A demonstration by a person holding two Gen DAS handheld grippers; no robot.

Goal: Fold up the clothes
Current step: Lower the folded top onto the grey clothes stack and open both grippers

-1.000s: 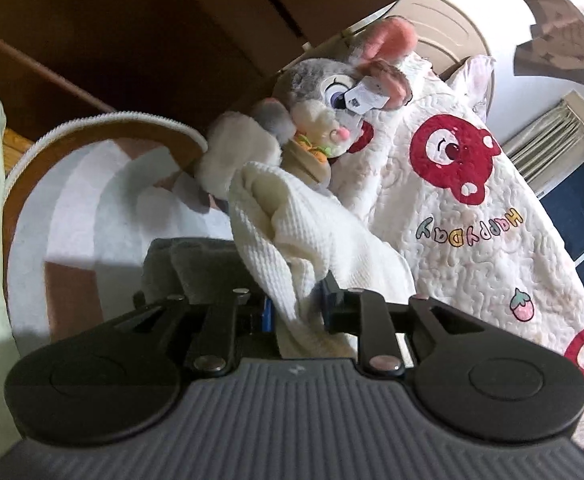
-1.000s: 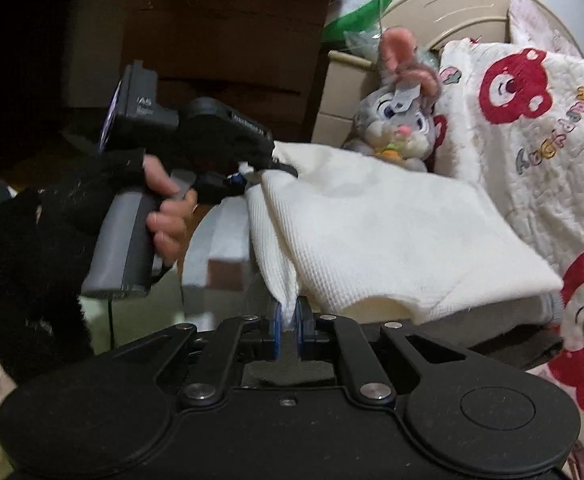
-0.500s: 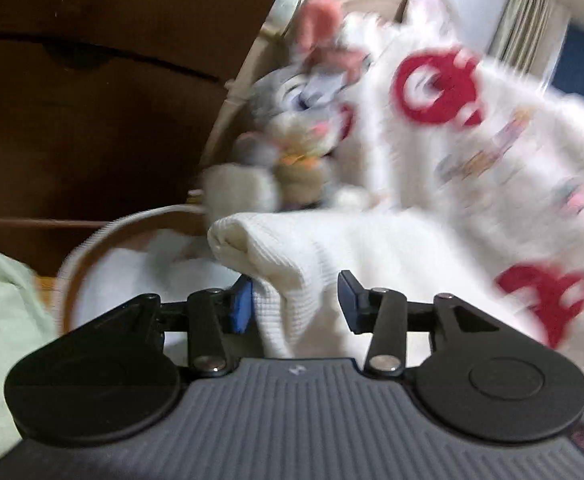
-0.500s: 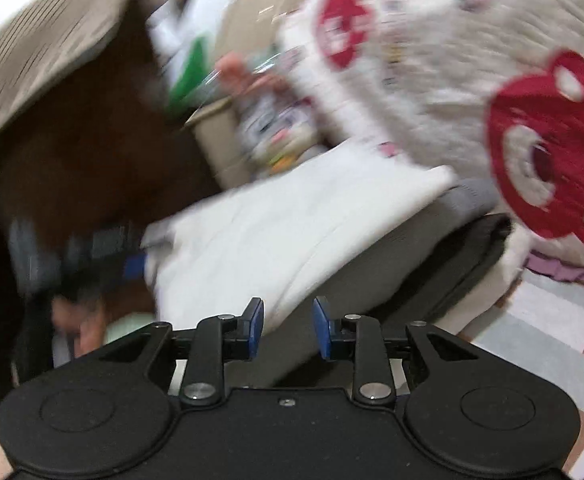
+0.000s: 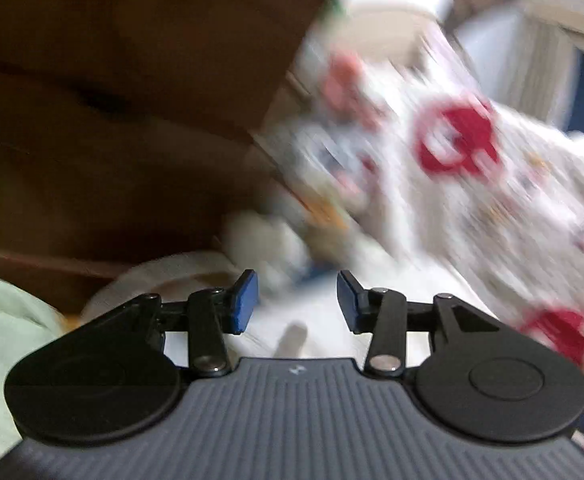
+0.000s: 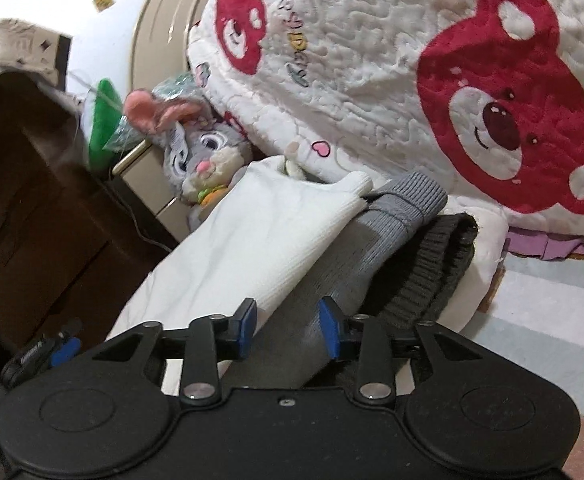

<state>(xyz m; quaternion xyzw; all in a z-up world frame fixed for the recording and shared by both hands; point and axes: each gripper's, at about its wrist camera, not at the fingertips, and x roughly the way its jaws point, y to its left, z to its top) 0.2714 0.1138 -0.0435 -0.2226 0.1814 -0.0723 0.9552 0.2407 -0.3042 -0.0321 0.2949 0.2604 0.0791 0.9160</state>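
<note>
While the right gripper (image 6: 287, 326) opens its jaws with nothing pinched between them, the folded white garment (image 6: 247, 248) lies on top of a grey knit (image 6: 376, 248) and a dark knit (image 6: 432, 268), stacked beside the plush rabbit (image 6: 199, 152) and the bear-print quilt (image 6: 372, 80). The left gripper (image 5: 296, 300) hangs with its jaws apart and empty above blurred white cloth.
</note>
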